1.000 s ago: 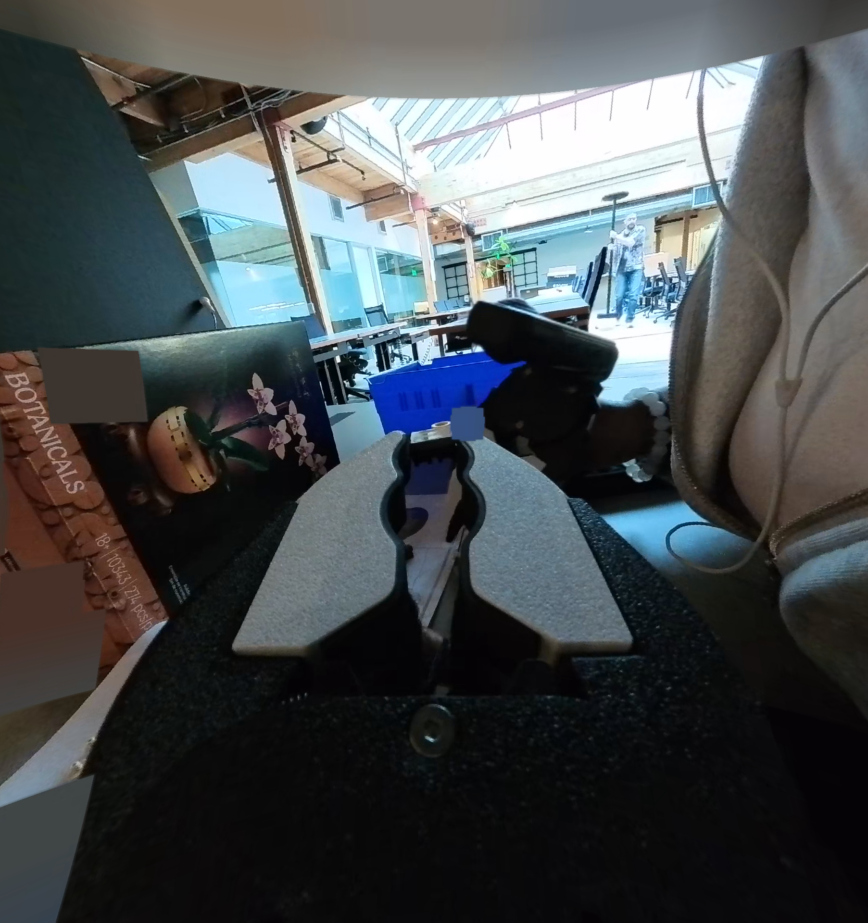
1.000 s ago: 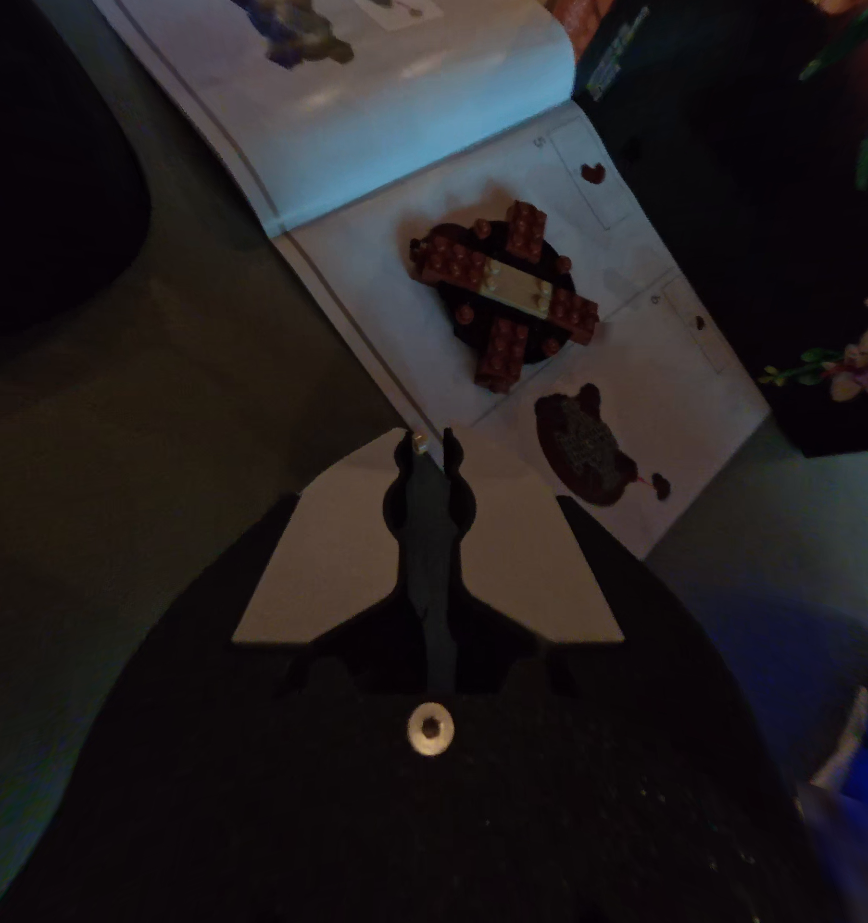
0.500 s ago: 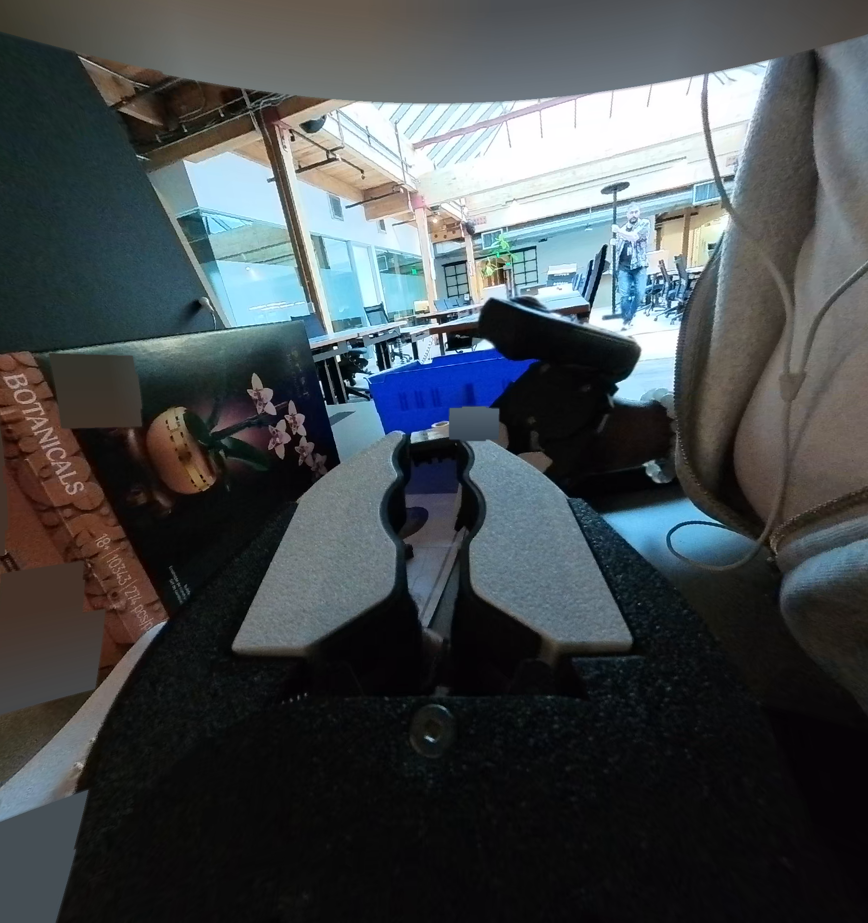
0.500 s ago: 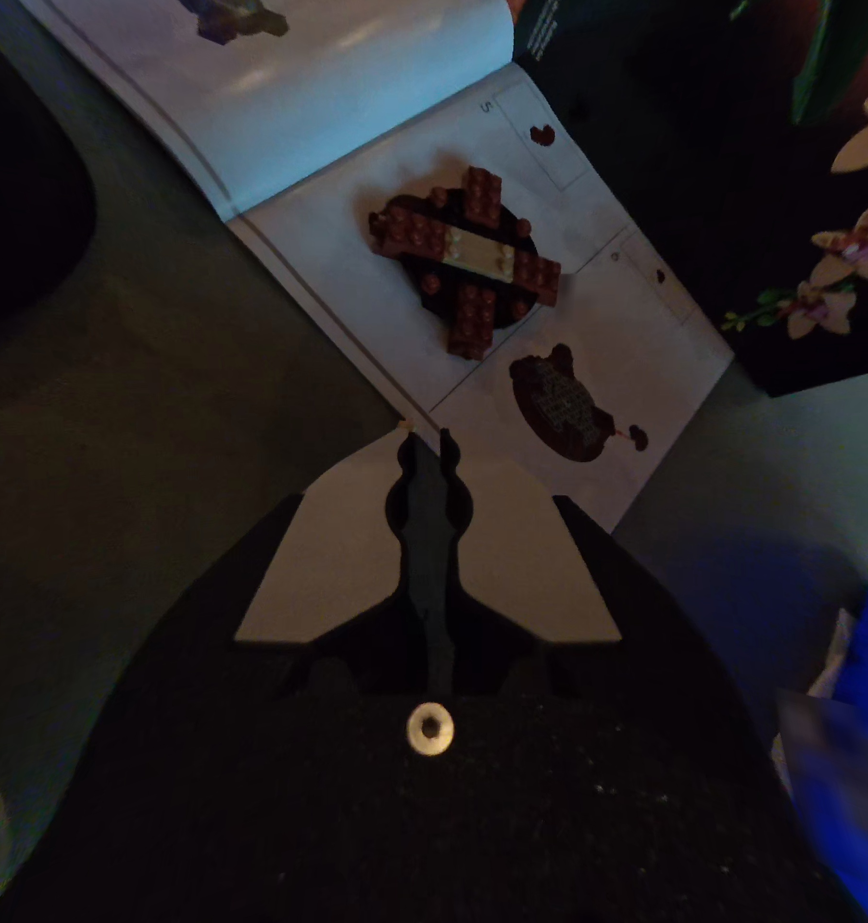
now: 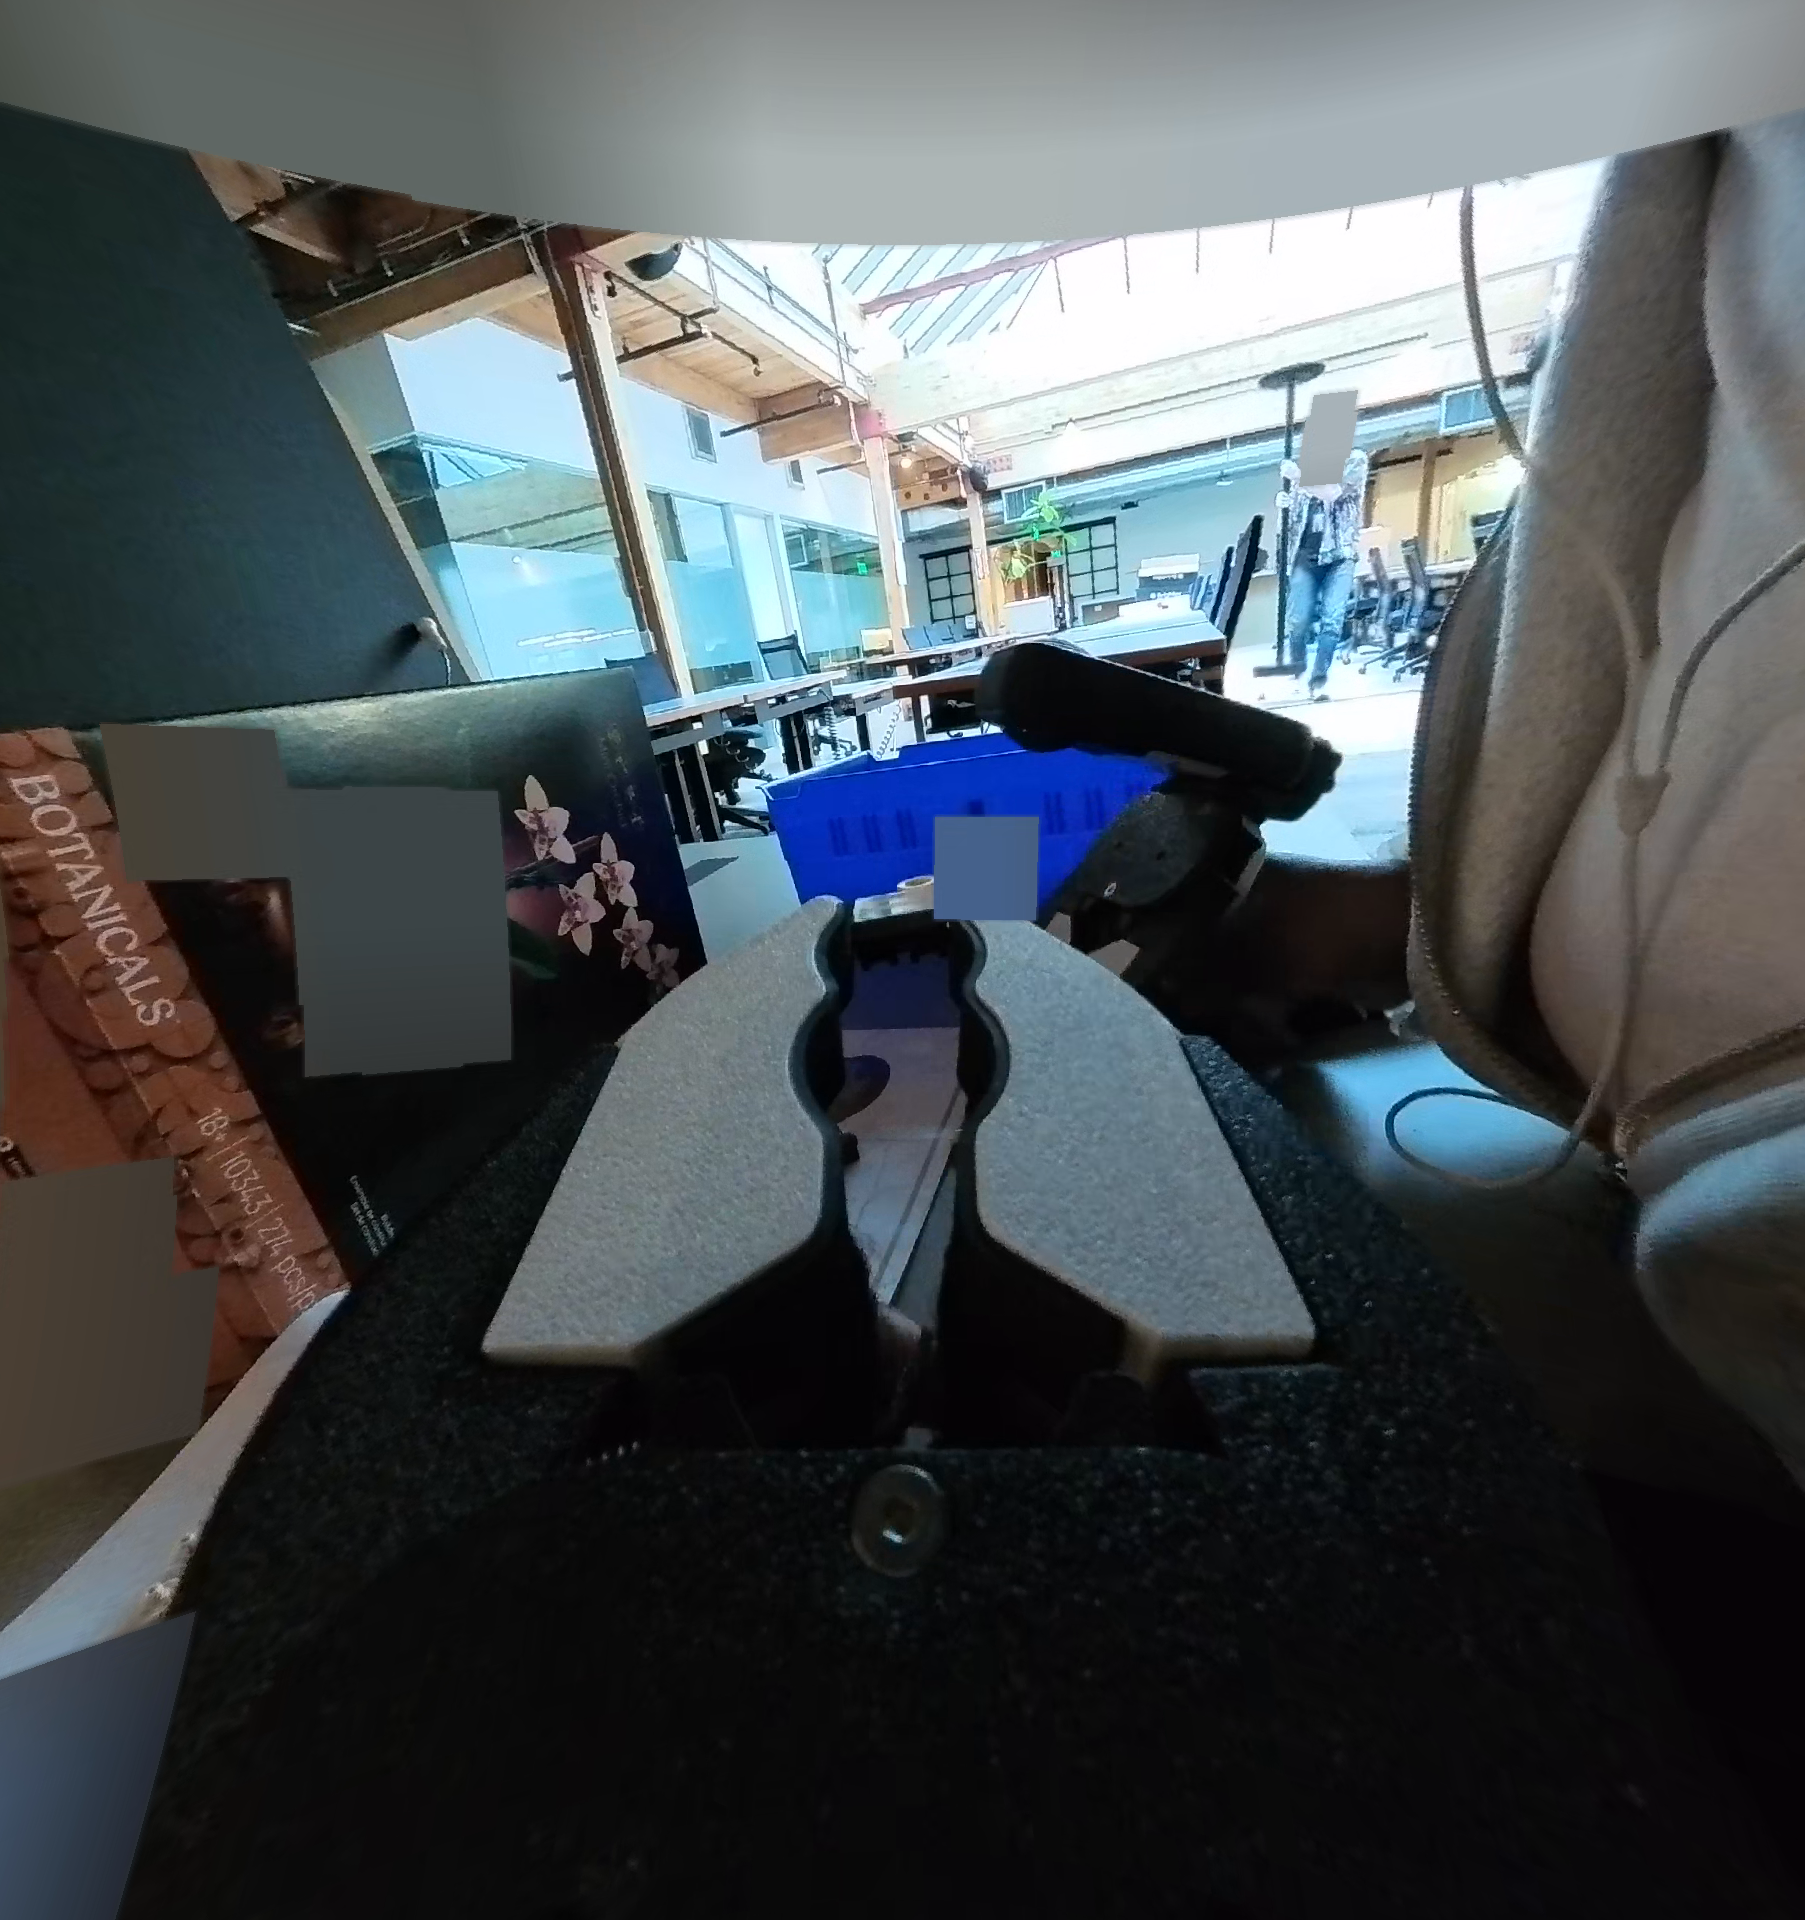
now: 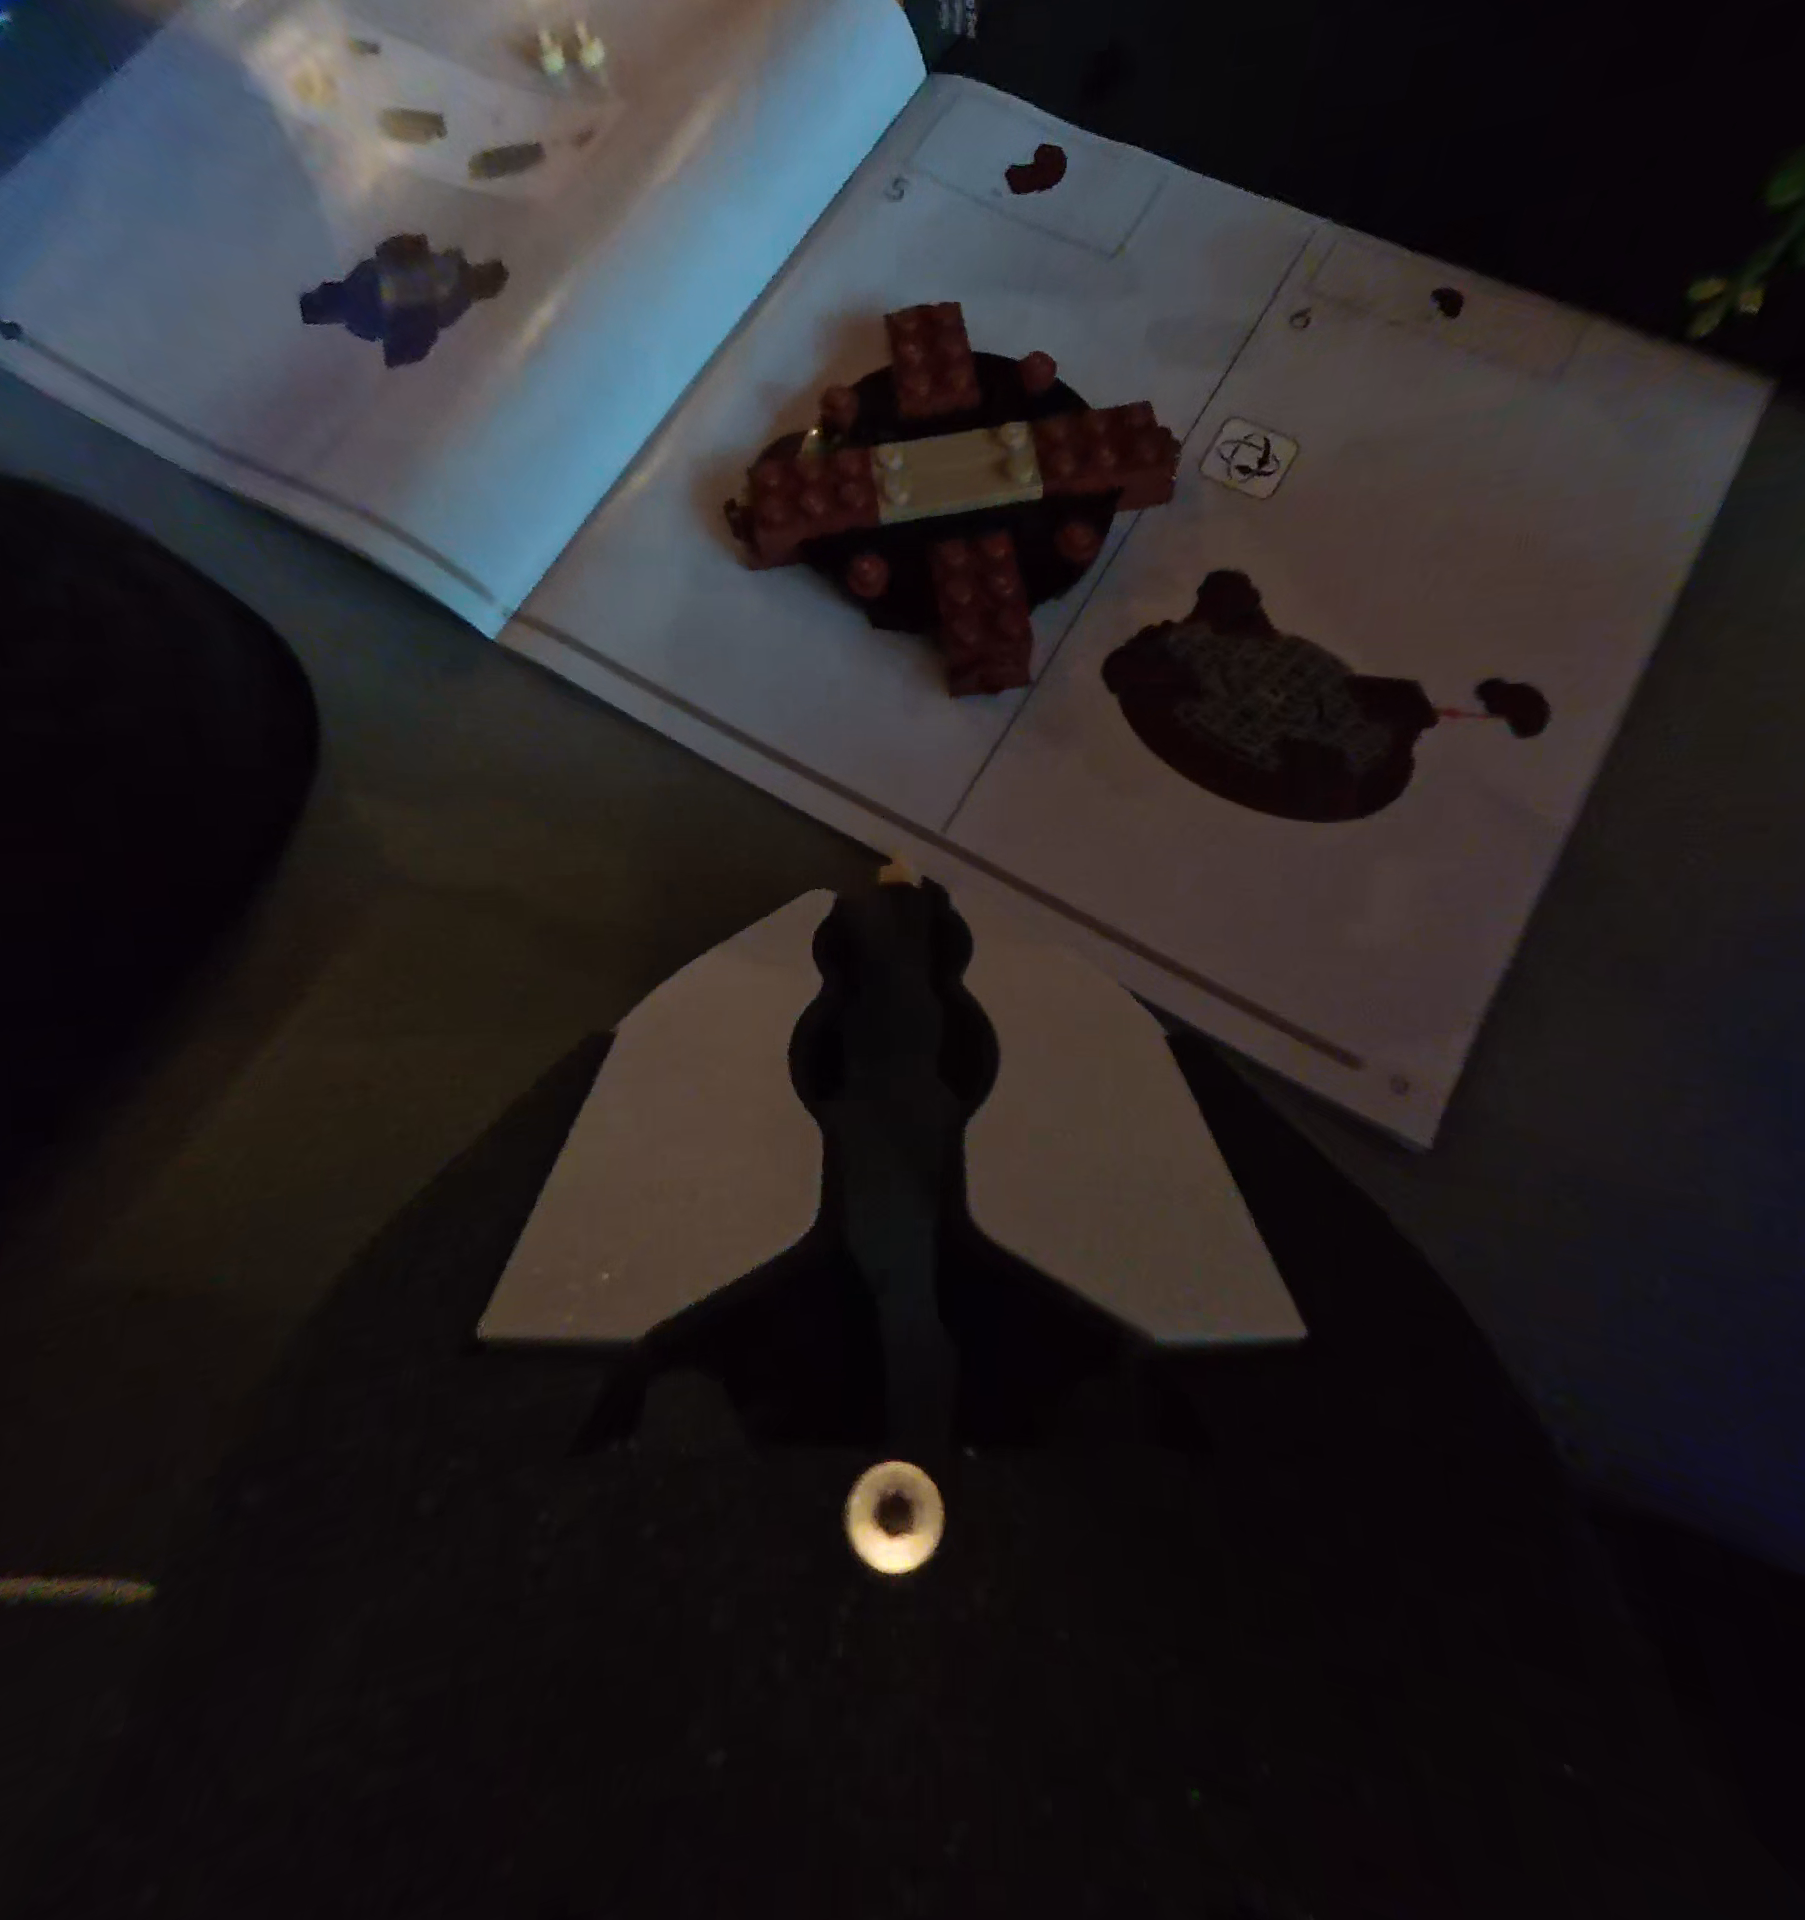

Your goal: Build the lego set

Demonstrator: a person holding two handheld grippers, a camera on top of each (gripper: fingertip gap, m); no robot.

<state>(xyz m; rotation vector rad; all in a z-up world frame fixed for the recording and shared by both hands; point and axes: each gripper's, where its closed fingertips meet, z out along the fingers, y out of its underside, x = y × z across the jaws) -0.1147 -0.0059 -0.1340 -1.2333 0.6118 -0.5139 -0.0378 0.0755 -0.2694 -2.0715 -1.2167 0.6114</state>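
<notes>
Right gripper [image 6: 893, 894] pinching tiny cream piece [image 6: 896, 876], over printed instruction booklet [image 6: 1293, 883]

To your left a dark box [image 5: 586, 790] printed with orchid blossoms stands upright, with a blue slotted basket [image 5: 877, 821] behind it on the table. Below you an instruction booklet [image 6: 1293, 935] lies open on the grey tabletop [image 6: 565, 883]. A round dark brick build [image 6: 965, 488] crossed by reddish-brown bricks and a tan plate rests on its right-hand page. Farther off are rows of desks [image 5: 773, 696] and a standing person [image 5: 1319, 561]. Your grey hoodie [image 5: 1656, 727] fills the right edge.
</notes>
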